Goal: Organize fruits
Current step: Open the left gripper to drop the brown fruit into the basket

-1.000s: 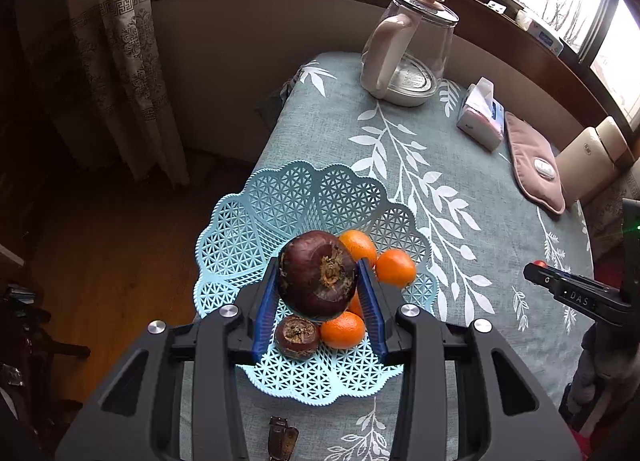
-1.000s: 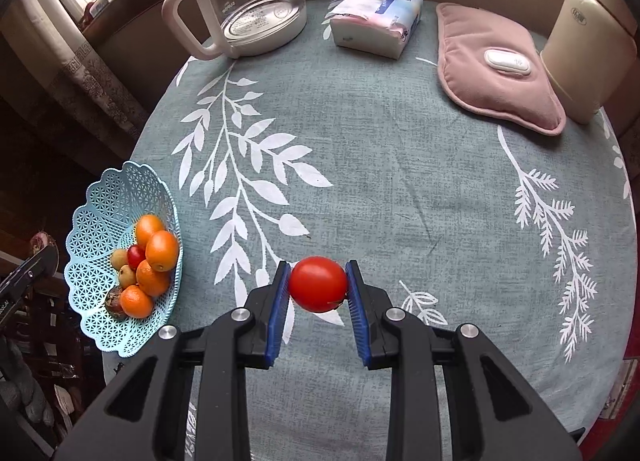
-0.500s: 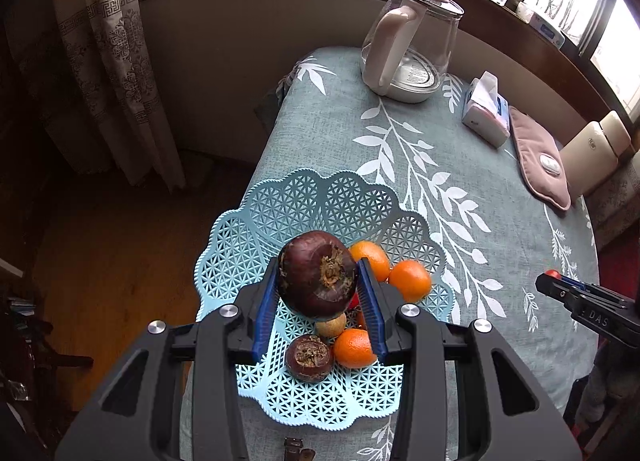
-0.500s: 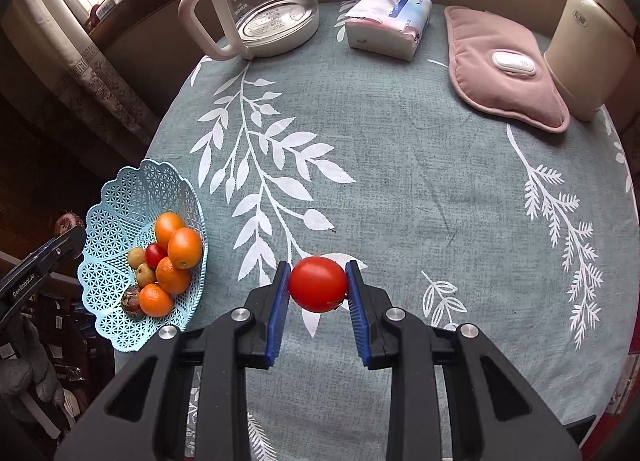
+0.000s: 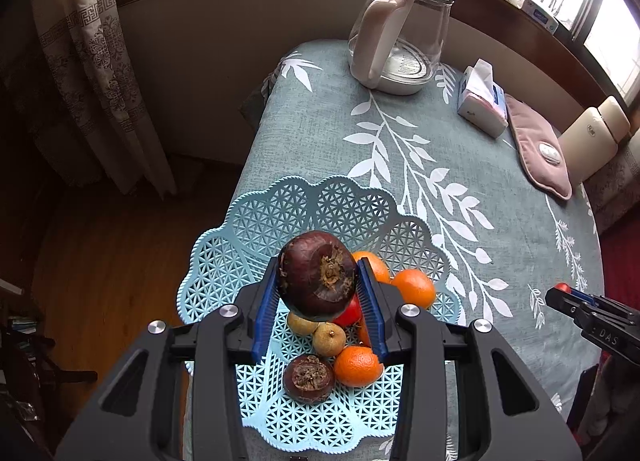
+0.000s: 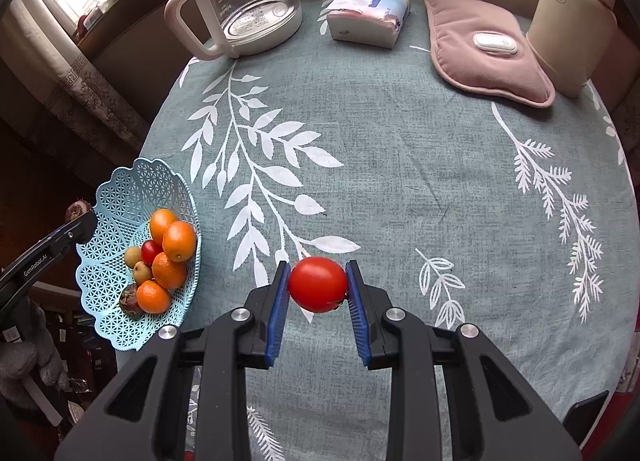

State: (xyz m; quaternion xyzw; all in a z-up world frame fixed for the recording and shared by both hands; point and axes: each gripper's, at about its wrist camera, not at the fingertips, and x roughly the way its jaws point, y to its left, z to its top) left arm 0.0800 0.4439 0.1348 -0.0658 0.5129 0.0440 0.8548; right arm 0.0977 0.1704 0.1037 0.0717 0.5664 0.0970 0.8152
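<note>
While the left gripper is gripping the big dark purple fruit between its blue pads, it is drawing back along the pale blue basket, so the pile that was half hidden a second ago is now showing in full below the fingertips: a smaller dark fruit, an orange, two small yellow-brown fruits and a red one, with two more oranges just past the right finger. That is putting the held fruit over the middle of the basket, which I am judging to be the spot for letting it go. The right gripper is holding the red tomato firmly between its fingers and is edging left toward the basket, which is lying well apart to the left of the left finger. Beyond both pairs of fingertips, the glass kettle, the tissue pack and the pink pad are sitting at the far edge of the leaf-patterned tablecloth.
</note>
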